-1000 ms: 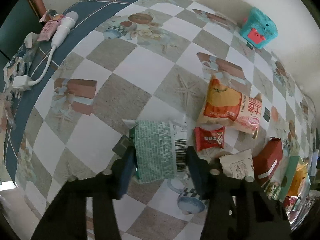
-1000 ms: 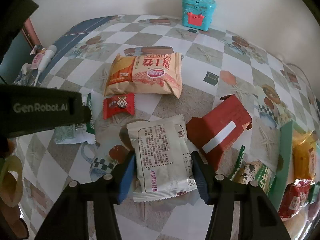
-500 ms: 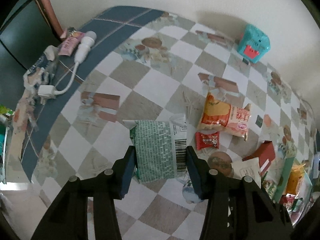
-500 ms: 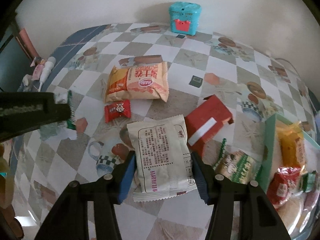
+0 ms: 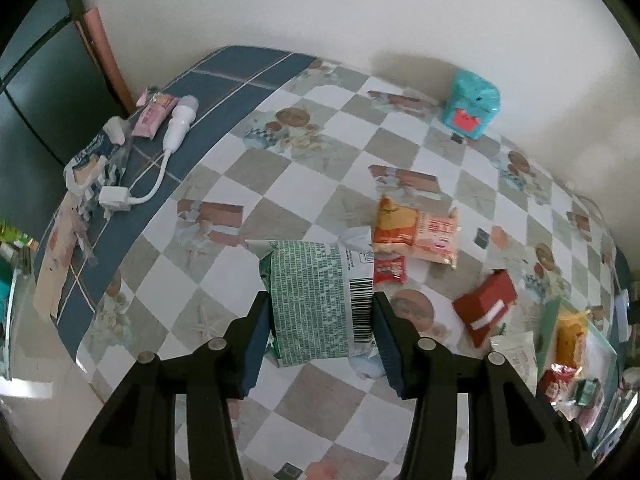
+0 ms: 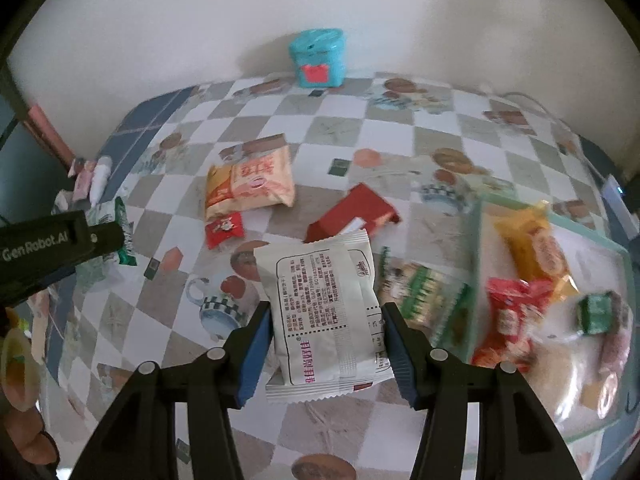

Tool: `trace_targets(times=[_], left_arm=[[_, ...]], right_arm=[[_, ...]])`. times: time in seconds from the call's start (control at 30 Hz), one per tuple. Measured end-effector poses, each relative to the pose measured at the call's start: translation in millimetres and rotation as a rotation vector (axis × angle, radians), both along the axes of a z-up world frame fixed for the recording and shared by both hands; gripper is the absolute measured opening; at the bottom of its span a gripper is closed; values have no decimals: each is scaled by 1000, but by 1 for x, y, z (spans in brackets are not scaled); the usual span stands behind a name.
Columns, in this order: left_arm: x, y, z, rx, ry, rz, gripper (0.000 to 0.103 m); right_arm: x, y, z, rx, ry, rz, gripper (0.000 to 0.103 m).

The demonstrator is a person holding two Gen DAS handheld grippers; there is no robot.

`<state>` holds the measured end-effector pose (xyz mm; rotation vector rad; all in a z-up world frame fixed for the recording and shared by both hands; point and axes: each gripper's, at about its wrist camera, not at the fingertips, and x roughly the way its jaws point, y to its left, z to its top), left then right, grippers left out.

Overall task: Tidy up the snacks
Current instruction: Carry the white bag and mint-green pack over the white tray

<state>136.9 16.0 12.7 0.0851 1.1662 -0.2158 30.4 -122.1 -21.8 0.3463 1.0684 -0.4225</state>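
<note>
Between each gripper's blue pads sits a snack: green packet (image 5: 320,304) left, white packet (image 6: 326,308) right.

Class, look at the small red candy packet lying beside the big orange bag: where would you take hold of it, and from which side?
Grip the small red candy packet across its flat middle, coming straight down from above. It lies flat on the table, and the orange bag crowds its far edge, so side approaches look blocked.

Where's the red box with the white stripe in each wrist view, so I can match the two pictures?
Left wrist view: the red box lies right of centre on the table, right of the left gripper and its green packet.
Right wrist view: the red box lies at centre, just behind the white packet.
Shared landmark: the teal box by the wall.
</note>
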Motion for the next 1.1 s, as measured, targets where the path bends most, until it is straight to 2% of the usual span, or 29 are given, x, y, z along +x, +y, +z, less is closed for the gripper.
trace_targets(times=[0.13,0.5,0.83,1.1], left_arm=[[-11,-9,11,-24,-19,-37,51],[-42,-40,40,0,-118,-128,51],[-56,-59,38,-33,-85,-175,51],[-70,-79,32,-19,-70,-222,51]], right_arm=[[-18,-12,13,-13,-8,-60,57],[-72,-62,38,-20,-16,-266,57],[-113,-111,54,-28,-35,-434,57],[-141,-142,54,-27,-24,-539,57]])
